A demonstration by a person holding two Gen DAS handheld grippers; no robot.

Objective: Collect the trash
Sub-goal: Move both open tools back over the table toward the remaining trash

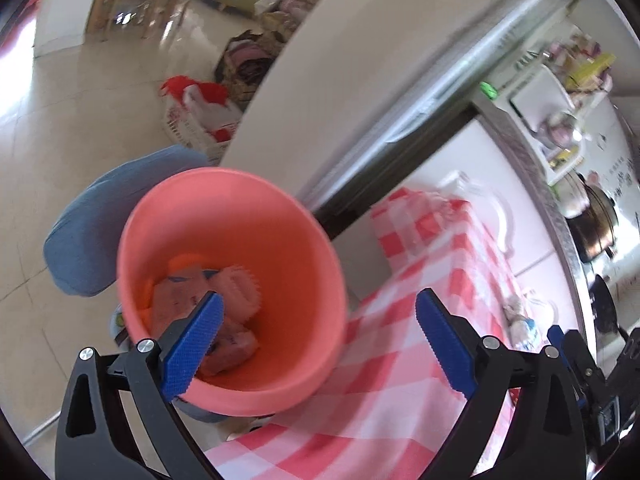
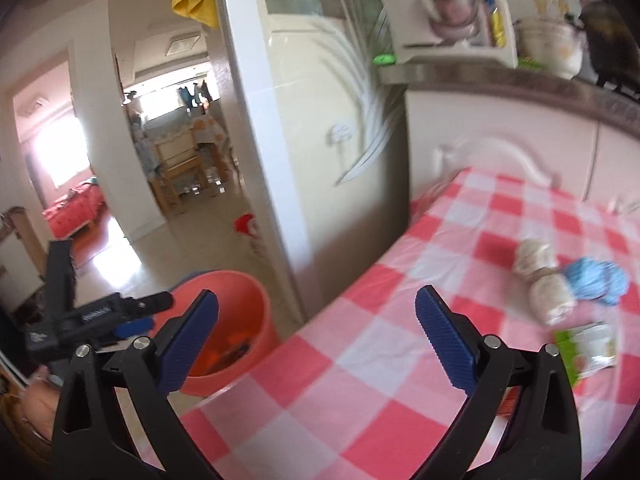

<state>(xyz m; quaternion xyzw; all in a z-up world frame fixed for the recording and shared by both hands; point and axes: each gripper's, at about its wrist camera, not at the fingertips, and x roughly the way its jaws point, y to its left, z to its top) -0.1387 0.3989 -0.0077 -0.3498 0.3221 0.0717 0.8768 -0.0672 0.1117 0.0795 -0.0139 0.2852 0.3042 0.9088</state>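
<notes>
Trash bin (image 1: pixel 240 280): a salmon-pink bucket standing on the floor just beside the desk (image 2: pixel 360 320) edge, below its checked cloth. Several wrappers (image 1: pixel 224 312) already lie in its bottom, so part of the collection appears done.

Outstanding items on the desk: a pale crumpled wad (image 2: pixel 540 280), a blue crumpled piece (image 2: pixel 596 280) touching it, and a green-and-white packet (image 2: pixel 588 350) near the front right.

Left gripper (image 1: pixel 318 344) hangs over the bin mouth, fingers spread wide, nothing between them. Right gripper (image 2: pixel 318 344) is above the desk edge, fingers likewise wide and empty, well apart from the remaining items.

Limits: motion blur obscures what the wrappers and wads actually are. The bin's base is cut off, and the desk's far right side lies out of view, so further trash cannot be ruled out.
</notes>
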